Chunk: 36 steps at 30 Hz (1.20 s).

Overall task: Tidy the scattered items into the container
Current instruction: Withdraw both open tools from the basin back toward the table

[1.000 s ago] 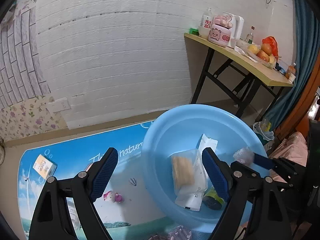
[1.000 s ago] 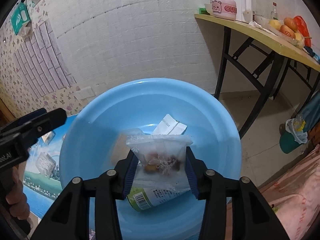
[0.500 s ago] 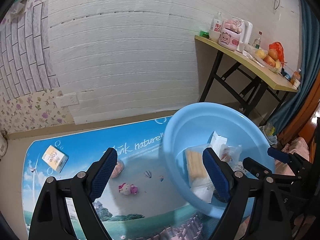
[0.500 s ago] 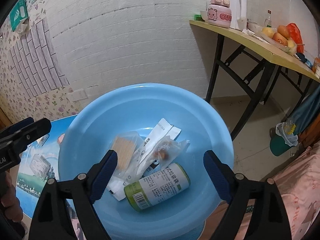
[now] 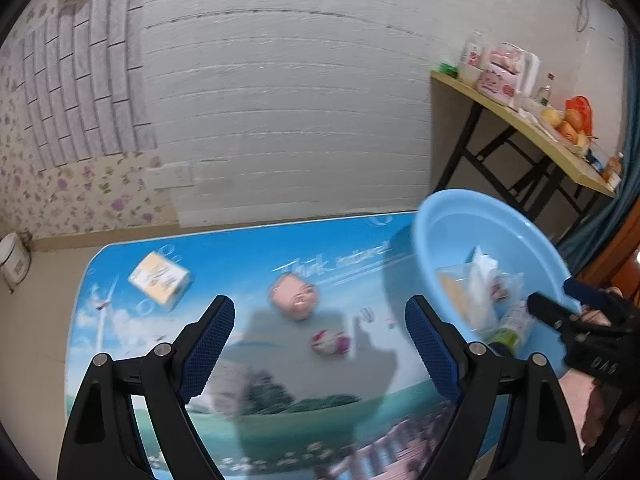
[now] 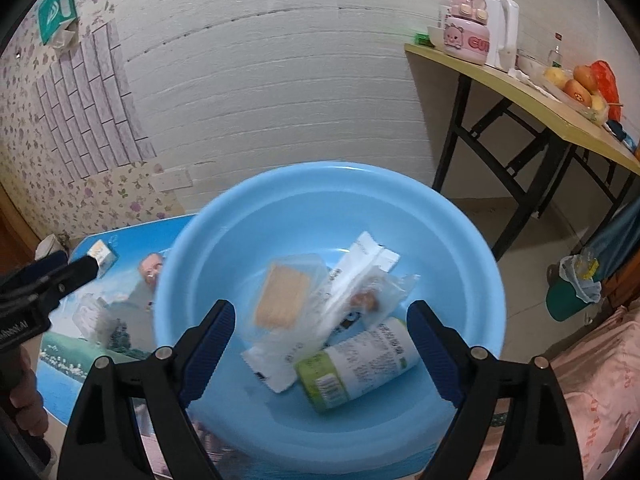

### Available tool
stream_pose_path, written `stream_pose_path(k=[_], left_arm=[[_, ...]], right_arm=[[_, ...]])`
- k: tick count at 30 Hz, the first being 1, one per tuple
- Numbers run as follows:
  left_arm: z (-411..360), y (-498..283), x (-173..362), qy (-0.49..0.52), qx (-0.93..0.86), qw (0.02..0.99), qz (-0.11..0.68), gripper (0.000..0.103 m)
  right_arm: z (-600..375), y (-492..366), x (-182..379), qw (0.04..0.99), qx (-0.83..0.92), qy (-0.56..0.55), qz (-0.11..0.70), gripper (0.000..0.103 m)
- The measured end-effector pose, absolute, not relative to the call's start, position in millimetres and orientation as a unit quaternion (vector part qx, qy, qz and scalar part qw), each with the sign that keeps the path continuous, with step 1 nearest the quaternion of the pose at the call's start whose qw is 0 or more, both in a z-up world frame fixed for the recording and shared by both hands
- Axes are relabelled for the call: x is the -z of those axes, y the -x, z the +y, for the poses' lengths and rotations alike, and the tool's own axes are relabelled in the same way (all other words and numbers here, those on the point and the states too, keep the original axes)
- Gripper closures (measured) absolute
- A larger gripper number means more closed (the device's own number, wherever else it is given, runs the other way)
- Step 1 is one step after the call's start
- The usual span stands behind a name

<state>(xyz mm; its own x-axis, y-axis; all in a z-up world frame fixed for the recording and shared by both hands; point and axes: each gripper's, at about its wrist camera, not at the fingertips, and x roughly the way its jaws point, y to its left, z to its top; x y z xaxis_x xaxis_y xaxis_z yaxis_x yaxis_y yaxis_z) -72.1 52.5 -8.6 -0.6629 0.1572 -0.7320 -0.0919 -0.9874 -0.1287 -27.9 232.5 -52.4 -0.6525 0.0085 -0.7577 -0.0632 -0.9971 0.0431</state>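
Apparently four items in basin point(image 6: 256, 216), three outside

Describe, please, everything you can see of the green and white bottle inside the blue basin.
The bottle is a cylinder that looks like plastic, with a green band and cap at its lower-left end and a white label bearing small print and a barcode. It lies on its side, slanted, on the floor of the blue basin, at the near right. Its upper edge touches or slips under the white sachet and the clear snack bag. The open right gripper hovers above it, without contact. The print is unreadable.
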Motion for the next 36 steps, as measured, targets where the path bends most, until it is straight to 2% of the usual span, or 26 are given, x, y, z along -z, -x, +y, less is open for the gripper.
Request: stream_pose_path(k=[20,29,36], left_arm=[[-38.7,44.4,37.0,0.425,-0.902,0.015,-0.067,0.016],[-40.1,38.5,55.1,0.432,-0.9,0.055,-0.019,0.016],[-44.5,47.3,74.3,0.455,-0.887,0.08,-0.018,0.016]], right_arm=[[126.0,25.9,33.6,-0.089,-0.918,0.386,-0.005,0.014],[91.2,32.8,45.2,-0.112,-0.912,0.395,-0.005,0.014],[74.1,38.5,56.5,-0.091,-0.912,0.398,0.031,0.017]])
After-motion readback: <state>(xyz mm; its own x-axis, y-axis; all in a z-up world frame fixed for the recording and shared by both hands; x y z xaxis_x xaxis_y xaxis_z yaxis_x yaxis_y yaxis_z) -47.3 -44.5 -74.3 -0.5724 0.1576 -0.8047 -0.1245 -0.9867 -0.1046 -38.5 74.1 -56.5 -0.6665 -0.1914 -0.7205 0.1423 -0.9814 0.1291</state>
